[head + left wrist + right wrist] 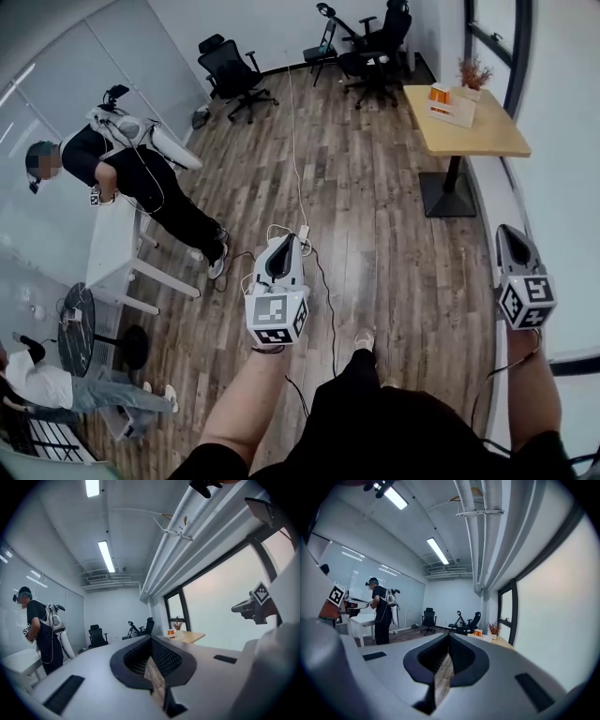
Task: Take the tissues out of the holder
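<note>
White plastic shells cover both tools, each raised in front of the person on a bare forearm above the brown wood-plank floor (pixel 375 216). The left gripper (pixel 283 242) sits near the body's midline. Its forearm (pixel 246 398) angles up and inward, and its black-and-white marker cube faces the head camera while its nose points away across the room. The right gripper (pixel 507 231) is held out to the side at about the same height, well apart from the left, on a straighter forearm (pixel 531 394).

In the left gripper view the black ribbed pads (pixel 164 658) are pressed together at the tips with nothing caught between them; only a wedge of floor shows behind. The right gripper's pads (pixel 461 655) are likewise pressed together and empty.

Beyond the left gripper a thin white cable (pixel 296 150) runs along the floor. Further off, by the window wall, stands a light wooden table on a dark pedestal (pixel 487 136). On its far end rests the orange-and-white tissue holder (pixel 450 105), well apart from both grippers. Its contents are too small to make out. Just beside it stands a small potted plant with reddish sprigs (pixel 474 73). Black office chairs (pixel 230 70) stand at the far end of the room.
</note>
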### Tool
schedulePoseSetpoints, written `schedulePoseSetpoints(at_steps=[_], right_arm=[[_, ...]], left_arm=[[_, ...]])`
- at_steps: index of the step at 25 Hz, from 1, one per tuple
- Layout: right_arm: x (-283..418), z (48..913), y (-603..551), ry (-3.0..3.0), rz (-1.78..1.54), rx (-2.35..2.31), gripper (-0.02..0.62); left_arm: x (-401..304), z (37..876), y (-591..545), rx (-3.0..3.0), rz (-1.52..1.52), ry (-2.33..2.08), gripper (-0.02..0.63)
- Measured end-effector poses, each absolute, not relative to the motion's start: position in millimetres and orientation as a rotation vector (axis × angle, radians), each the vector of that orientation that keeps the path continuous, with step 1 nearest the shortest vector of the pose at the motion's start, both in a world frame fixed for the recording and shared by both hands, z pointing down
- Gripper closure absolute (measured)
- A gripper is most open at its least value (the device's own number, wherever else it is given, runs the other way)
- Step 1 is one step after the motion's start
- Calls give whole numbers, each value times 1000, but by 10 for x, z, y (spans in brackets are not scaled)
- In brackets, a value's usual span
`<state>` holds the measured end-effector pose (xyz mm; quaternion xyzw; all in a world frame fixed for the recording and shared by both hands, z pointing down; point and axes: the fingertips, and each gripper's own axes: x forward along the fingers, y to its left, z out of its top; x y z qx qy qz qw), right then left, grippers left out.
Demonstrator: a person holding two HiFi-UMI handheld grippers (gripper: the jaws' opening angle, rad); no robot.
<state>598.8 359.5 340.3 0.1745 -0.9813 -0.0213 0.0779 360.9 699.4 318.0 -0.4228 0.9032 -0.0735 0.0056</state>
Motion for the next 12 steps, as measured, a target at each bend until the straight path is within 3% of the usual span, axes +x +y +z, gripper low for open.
schedulePoseSetpoints(at_steps=[12], right_arm=[[5081, 3210, 2784, -2988, -47, 704, 589]], left_arm=[[2313, 2992, 6169, -1316, -156, 2750, 601]])
